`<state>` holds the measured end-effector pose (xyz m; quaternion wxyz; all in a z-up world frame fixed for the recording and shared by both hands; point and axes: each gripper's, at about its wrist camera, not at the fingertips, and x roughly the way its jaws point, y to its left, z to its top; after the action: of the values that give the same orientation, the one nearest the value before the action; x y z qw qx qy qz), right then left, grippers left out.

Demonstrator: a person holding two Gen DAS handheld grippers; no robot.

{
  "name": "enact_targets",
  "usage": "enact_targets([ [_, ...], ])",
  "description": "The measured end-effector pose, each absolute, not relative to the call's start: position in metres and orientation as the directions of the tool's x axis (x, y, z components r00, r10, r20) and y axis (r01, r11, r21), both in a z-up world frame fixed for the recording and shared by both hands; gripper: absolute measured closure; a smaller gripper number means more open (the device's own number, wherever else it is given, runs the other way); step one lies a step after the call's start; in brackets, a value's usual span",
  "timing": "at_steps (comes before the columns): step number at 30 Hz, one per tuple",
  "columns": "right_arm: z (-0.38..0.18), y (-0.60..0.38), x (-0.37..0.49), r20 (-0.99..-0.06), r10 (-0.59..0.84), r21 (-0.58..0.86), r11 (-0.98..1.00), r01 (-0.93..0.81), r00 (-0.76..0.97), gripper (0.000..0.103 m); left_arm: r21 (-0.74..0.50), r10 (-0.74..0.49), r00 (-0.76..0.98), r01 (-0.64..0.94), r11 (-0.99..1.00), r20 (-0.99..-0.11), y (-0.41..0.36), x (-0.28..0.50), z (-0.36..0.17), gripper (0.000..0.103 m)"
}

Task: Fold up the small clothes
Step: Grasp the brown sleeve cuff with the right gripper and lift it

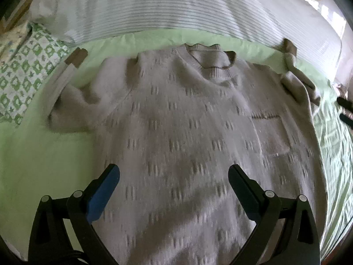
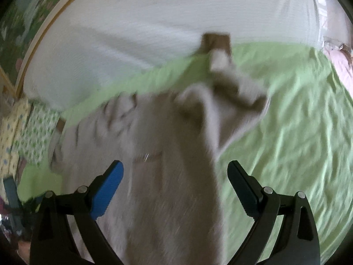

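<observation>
A small beige knitted sweater [image 1: 181, 119] lies face up on a light green sheet [image 1: 33, 154], collar toward the far side and a chest pocket [image 1: 271, 134] on its right. Its left sleeve [image 1: 68, 79] stretches out flat. Its right sleeve [image 1: 295, 75] is bunched and crumpled. My left gripper [image 1: 174, 176] hovers open over the sweater's lower body, nothing between its fingers. In the right wrist view the same sweater [image 2: 167, 176] is blurred, with the crumpled sleeve [image 2: 233, 101] ahead. My right gripper [image 2: 176, 174] is open above the sweater's right side edge.
A white striped pillow or bedding [image 1: 165, 6] runs along the far side. A green and white patterned cloth [image 1: 24, 72] lies at the left. The green sheet [image 2: 297, 121] spreads out to the right of the sweater. A wooden frame edge [image 2: 39, 33] curves at the far left.
</observation>
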<state>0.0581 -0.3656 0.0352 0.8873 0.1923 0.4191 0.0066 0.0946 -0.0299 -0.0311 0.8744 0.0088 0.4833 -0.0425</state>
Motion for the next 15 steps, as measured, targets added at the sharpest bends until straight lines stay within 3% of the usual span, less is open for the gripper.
enact_targets([
  [7, 0.058, -0.446, 0.14, -0.7, 0.11, 0.379, 0.895, 0.236, 0.706, 0.008, -0.102, -0.109, 0.501, 0.042, 0.994, -0.858, -0.023, 0.161, -0.037, 0.004],
  [15, 0.037, -0.499, 0.25, -0.721, 0.101, 0.365, 0.896, 0.251, 0.686, 0.008, -0.125, -0.115, 0.481, 0.011, 0.992, -0.869, -0.029, 0.222, -0.052, 0.004],
])
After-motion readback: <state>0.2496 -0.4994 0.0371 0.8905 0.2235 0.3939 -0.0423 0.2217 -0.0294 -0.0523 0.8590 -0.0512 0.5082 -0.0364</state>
